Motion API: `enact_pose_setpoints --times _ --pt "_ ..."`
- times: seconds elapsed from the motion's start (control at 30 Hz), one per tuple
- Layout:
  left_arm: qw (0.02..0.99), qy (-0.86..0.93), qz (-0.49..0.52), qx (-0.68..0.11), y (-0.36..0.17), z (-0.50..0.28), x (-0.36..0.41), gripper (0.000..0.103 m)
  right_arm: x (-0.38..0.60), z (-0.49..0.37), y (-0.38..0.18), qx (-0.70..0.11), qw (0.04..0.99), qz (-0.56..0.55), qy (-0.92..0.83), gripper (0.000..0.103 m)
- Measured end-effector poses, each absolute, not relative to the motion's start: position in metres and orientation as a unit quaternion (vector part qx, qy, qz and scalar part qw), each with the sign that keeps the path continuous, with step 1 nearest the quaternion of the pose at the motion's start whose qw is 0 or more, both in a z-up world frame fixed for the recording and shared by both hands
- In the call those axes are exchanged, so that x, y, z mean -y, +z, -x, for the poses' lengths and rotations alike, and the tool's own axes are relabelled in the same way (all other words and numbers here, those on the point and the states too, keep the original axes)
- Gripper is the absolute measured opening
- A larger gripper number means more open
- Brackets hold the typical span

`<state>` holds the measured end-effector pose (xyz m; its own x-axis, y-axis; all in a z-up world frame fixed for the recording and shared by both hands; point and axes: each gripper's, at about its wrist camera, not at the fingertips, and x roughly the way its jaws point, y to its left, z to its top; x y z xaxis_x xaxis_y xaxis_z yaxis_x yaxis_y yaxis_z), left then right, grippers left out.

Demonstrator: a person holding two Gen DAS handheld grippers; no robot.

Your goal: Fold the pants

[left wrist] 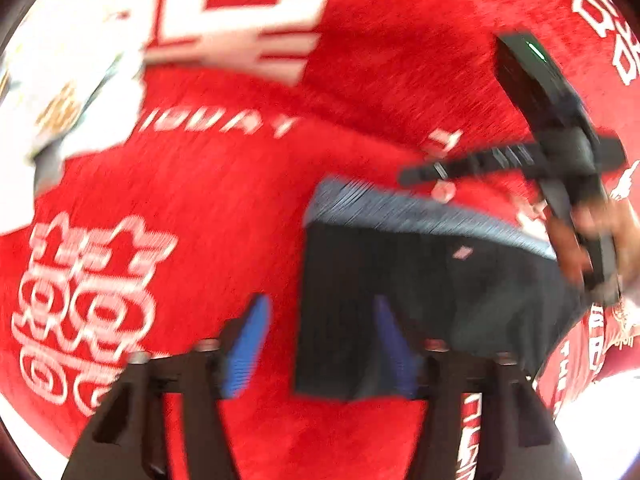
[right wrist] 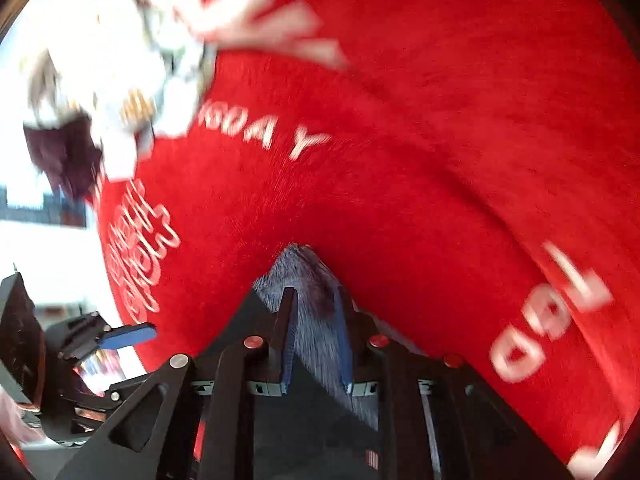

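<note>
— Red plush is nearly all I can make out: a red cloth with white lettering and ornaments covering the surface. Where are the pants?

— The pants lie on that cloth, dark, with a lighter grey-blue band along the far edge. From the left wrist view they sit to the right of centre, folded into a roughly square block (both pictures are smeared, so edges are soft).

— And the left tongs?

— The left tongs are spread. One blue pad hangs over bare red cloth, the other is in front of the dark fabric near its left edge. I see nothing pinched between them.

— The right ones?

— In the right wrist view the right tongs stand narrow, with the grey-blue fabric bunched up between the blue pads. The cloth fills the gap and rises to a peak beyond the tips, so they look to be pinching the pants. In the left view the same tool shows as a black frame at the far right corner of the pants, with a person's hand on it.

— Anything else?

— A white patterned heap lies at the upper left, too blurred to name.
</note>
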<state>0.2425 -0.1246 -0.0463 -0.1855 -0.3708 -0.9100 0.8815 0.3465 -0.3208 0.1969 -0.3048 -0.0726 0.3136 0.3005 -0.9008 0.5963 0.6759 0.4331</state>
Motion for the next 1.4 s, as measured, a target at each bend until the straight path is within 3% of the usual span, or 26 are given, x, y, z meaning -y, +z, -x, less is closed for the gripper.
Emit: enact_pose_setpoints --times 0.1,0.3,0.4,0.53,0.63,0.77,1.1,1.13,1.17,1.2,1.3,1.37,1.4 --pt "0.597 -0.531 -0.235 -0.554 -0.050 -0.224 0.168 0.067 0.312 -0.132 -0.047 -0.547 0.694 -0.437 -0.167 0.021" --pt "0.628 -0.451 -0.306 -0.555 -0.111 -0.197 0.235 0.067 0.288 0.036 -0.018 -0.465 0.634 -0.553 -0.275 0.021" --pt "0.635 -0.434 -0.322 -0.552 -0.110 -0.198 0.244 0.067 0.262 0.120 -0.022 -0.418 0.594 -0.613 -0.311 0.023" --pt "0.630 -0.455 -0.317 -0.544 -0.072 -0.184 0.238 0.067 0.229 0.200 -0.045 -0.342 0.537 -0.692 -0.340 0.027" --pt "0.611 -0.475 -0.333 -0.539 -0.059 -0.149 0.226 0.067 0.221 0.223 -0.057 -0.291 0.532 -0.720 -0.337 0.027" --pt "0.610 -0.458 -0.365 -0.533 -0.086 -0.110 0.205 0.068 0.223 0.237 -0.071 -0.247 0.521 -0.745 -0.336 0.027" --pt "0.617 -0.461 -0.366 -0.522 -0.083 -0.109 0.207 0.069 0.228 0.249 -0.083 -0.226 0.503 -0.759 -0.345 0.027" --pt "0.617 -0.461 -0.367 -0.522 -0.083 -0.108 0.209 0.069 0.231 0.245 -0.078 -0.234 0.512 -0.749 -0.350 0.024" --pt "0.618 -0.461 -0.368 -0.520 -0.083 -0.106 0.211 0.069 0.233 0.241 -0.072 -0.239 0.522 -0.739 -0.354 0.012" --pt "0.618 -0.462 -0.370 -0.517 -0.083 -0.105 0.211 0.069 0.235 0.237 -0.062 -0.242 0.537 -0.725 -0.356 0.007" --pt "0.619 -0.470 -0.374 -0.506 -0.087 -0.098 0.208 0.071 0.228 0.247 -0.048 -0.264 0.552 -0.691 -0.385 0.004" --pt "0.621 -0.470 -0.377 -0.501 -0.087 -0.098 0.207 0.072 0.217 0.266 -0.069 -0.295 0.508 -0.698 -0.410 0.000" --pt "0.620 -0.468 -0.379 -0.503 -0.086 -0.098 0.207 0.072 0.210 0.279 -0.076 -0.271 0.497 -0.717 -0.407 0.000"
